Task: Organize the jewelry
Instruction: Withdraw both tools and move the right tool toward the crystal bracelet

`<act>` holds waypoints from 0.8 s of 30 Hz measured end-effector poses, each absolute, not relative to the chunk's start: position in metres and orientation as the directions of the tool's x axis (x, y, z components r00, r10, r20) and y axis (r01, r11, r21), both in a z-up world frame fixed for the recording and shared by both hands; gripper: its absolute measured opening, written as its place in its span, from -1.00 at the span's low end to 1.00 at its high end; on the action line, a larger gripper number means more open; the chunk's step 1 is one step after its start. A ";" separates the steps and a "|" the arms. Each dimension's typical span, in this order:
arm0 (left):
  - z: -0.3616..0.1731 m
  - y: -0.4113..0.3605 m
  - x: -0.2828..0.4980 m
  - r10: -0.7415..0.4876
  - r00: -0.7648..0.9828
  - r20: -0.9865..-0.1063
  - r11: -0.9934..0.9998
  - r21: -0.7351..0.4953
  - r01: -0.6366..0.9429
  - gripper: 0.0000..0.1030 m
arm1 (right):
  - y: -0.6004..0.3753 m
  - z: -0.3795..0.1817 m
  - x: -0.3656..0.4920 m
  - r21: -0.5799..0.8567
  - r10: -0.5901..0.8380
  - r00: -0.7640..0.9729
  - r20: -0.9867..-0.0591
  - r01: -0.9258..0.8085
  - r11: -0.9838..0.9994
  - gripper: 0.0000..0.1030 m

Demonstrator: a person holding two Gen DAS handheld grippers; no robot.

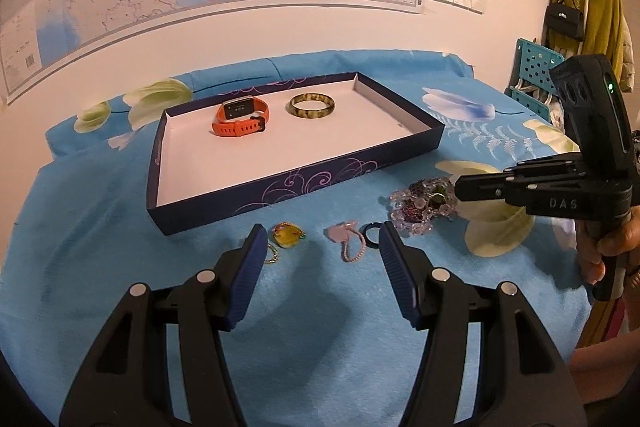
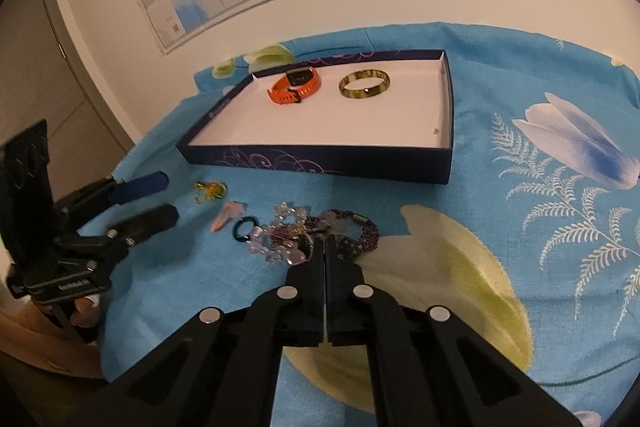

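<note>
The right gripper (image 2: 325, 247) has its jaws pressed flat together, tips down at the heap of jewelry, right where a clear crystal bead bracelet (image 2: 276, 239) meets a dark purple beaded bracelet (image 2: 360, 231); whether a strand is pinched between the pads cannot be told, since the tips cover that spot. The left gripper (image 1: 322, 247) stands about half open with nothing between its blue ribbed pads (image 1: 250, 279), hovering over the blue floral cloth (image 1: 120, 247). Just beyond its tips lie a yellow pendant on a thin chain (image 1: 286, 236) near the left finger, then a pink bead piece (image 1: 347, 241) and a small dark blue ring (image 1: 370, 229) close to the right finger. Farther ahead of both grippers sits the shallow dark blue box tray (image 1: 256, 193), white inside, holding an orange smartwatch (image 1: 241, 118) and, beside it to the right and apart from it, a mottled green bangle (image 1: 311, 104). From the left wrist view, the right gripper reaches in from the right, held by a hand (image 1: 608, 247).
</note>
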State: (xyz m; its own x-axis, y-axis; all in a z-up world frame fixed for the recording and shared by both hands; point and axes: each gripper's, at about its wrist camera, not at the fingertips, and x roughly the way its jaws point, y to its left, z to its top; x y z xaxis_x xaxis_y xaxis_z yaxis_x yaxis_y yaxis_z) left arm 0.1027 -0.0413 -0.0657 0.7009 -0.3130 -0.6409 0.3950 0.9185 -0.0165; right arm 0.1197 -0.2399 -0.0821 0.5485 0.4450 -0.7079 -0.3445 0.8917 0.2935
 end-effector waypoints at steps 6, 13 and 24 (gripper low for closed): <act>-0.067 -0.042 0.102 -0.323 0.692 -0.645 0.914 -0.023 0.405 0.11 | -0.239 -0.062 0.112 0.294 0.471 0.580 -0.665 -0.376 0.879 -1.00; -0.069 -0.045 0.102 -0.330 0.685 -0.650 0.910 -0.026 0.414 0.11 | -0.207 -0.073 0.112 0.179 0.410 0.555 -0.724 -0.423 0.888 -0.42; -0.070 -0.045 0.103 -0.332 0.674 -0.660 0.910 -0.036 0.413 0.11 | -0.195 -0.087 0.112 0.081 0.334 0.550 -0.766 -0.432 0.898 -0.86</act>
